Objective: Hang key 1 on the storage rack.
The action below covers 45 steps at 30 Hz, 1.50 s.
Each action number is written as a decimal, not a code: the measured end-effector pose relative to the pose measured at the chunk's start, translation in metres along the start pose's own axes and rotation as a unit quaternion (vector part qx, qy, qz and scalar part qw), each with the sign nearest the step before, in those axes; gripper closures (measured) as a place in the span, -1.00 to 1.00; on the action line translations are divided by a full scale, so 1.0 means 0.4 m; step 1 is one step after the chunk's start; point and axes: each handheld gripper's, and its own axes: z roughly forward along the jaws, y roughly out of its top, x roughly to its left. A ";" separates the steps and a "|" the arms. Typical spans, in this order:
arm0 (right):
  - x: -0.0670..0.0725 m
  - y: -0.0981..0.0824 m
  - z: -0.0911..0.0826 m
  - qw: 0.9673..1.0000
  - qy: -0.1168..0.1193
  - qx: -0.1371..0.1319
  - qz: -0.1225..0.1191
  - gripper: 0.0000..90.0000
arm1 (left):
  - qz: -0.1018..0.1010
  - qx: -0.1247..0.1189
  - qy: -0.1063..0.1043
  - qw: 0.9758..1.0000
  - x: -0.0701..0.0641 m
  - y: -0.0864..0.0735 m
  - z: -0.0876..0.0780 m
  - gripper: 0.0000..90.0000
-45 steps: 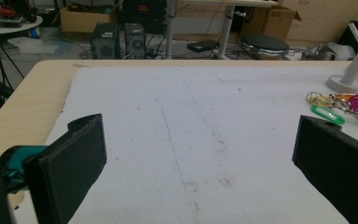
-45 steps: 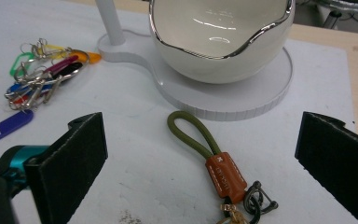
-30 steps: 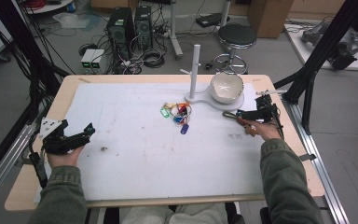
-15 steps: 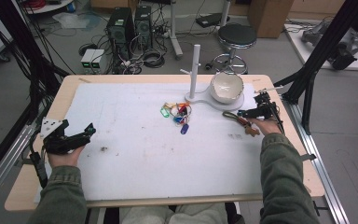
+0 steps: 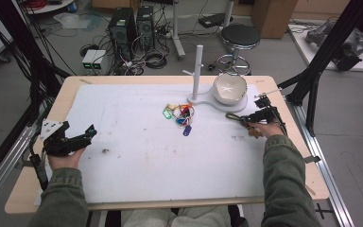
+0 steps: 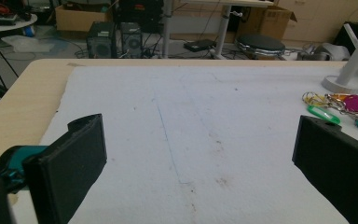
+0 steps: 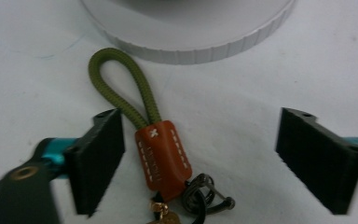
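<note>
Your left tongs (image 5: 82, 137) are resting wide apart on the white mat (image 5: 137, 156) at the worktop's (image 5: 66, 94) near left. Your right tongs (image 7: 198, 154) are also gaping, straddling the olive cord keychain (image 7: 161, 151) (brown leather tab, metal clasp). Just beyond it sits the white bowl's stand (image 7: 186, 28), with the coloured key tags (image 5: 179, 116) lying mid-mat.

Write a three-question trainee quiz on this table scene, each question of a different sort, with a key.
1. True or false: the right hand-held gripper is shut on the olive cord loop keychain with the brown leather tab.
2. Which lies nearer the white post stand: A) the bunch of coloured plastic key tags, B) the left hand-held gripper?
3. Fill in: the white bowl sits on a round white ____.

Key: 1 false, the jaws stand open either side of it; 2 A; 3 base.
</note>
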 end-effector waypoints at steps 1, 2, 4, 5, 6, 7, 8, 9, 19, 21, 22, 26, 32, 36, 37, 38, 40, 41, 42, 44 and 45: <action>0.001 0.000 -0.001 1.000 0.006 -0.002 0.000 -0.34 | -0.001 0.000 0.000 1.000 -0.001 0.000 0.000 -0.93; 0.001 0.001 -0.002 1.000 0.011 -0.003 -0.003 -0.31 | 0.000 0.000 0.000 1.000 -0.001 0.000 0.000 -0.93; 0.003 0.001 0.001 1.000 0.012 0.000 -0.005 -0.24 | 0.000 0.001 0.000 1.000 0.000 0.000 -0.001 -0.93; 0.004 0.001 0.001 1.000 0.014 0.004 -0.004 -0.19 | 0.000 0.001 0.000 1.000 0.000 0.000 -0.001 -0.93; 0.004 0.001 0.002 1.000 0.016 0.005 -0.006 -0.14 | 0.000 0.001 0.000 1.000 0.000 0.000 -0.001 -0.93; 0.004 0.000 0.004 1.000 0.018 0.007 -0.007 -0.09 | 0.000 0.001 0.000 1.000 0.000 0.000 -0.001 -0.93; 0.004 0.000 0.005 1.000 0.017 0.010 -0.007 -0.04 | 0.000 0.001 0.000 1.000 0.000 0.000 -0.001 -0.93; 0.004 -0.001 0.008 1.000 0.019 0.012 -0.008 0.02 | 0.000 0.001 0.000 1.000 0.000 0.000 0.000 -0.93; 0.023 -0.002 0.013 0.999 0.042 0.025 -0.013 0.56 | 0.000 0.002 -0.002 1.000 -0.001 0.000 0.001 -0.93; 0.028 -0.001 0.012 0.999 0.035 0.025 -0.019 0.62 | 0.000 0.001 -0.002 1.000 -0.001 0.000 0.001 -0.93; 0.031 -0.001 0.011 0.999 0.034 0.025 -0.018 0.63 | 0.000 0.001 -0.002 1.000 -0.001 0.000 0.000 -0.93; 0.037 -0.001 0.006 0.999 0.028 0.025 -0.021 0.68 | 0.000 0.001 -0.002 1.000 -0.001 0.000 0.000 -0.93; 0.044 0.000 -0.003 0.999 0.024 0.018 -0.024 0.68 | 0.000 0.001 -0.001 1.000 -0.001 0.000 0.000 -0.93; 0.049 0.000 -0.020 0.999 0.027 0.012 -0.020 0.68 | -0.001 0.001 -0.002 1.000 0.000 0.000 0.000 -0.93; 0.048 -0.002 -0.026 0.999 0.031 0.007 -0.018 0.68 | -0.001 0.000 -0.002 1.000 0.000 0.001 0.000 -0.93; 0.047 -0.003 -0.031 0.999 0.033 0.005 -0.014 0.68 | -0.001 0.001 -0.002 1.000 0.000 0.001 -0.001 -0.93; 0.049 -0.008 -0.041 0.999 0.034 0.002 -0.009 0.68 | -0.002 0.000 -0.002 1.000 0.000 0.001 -0.001 -0.93; 0.051 -0.011 -0.047 0.999 0.034 0.000 -0.007 0.68 | -0.002 0.000 -0.004 1.000 0.000 0.001 -0.001 -0.93; 0.051 -0.014 -0.052 0.999 0.032 -0.007 -0.008 0.68 | -0.001 0.000 -0.004 1.000 -0.001 0.001 -0.001 -0.93; 0.055 -0.018 -0.064 0.999 0.032 -0.013 -0.007 0.68 | -0.003 -0.001 -0.006 1.000 -0.003 0.001 -0.001 -0.93; 0.057 -0.019 -0.070 0.999 0.034 -0.017 -0.005 0.68 | -0.003 -0.002 -0.007 1.000 -0.004 0.001 0.000 -0.93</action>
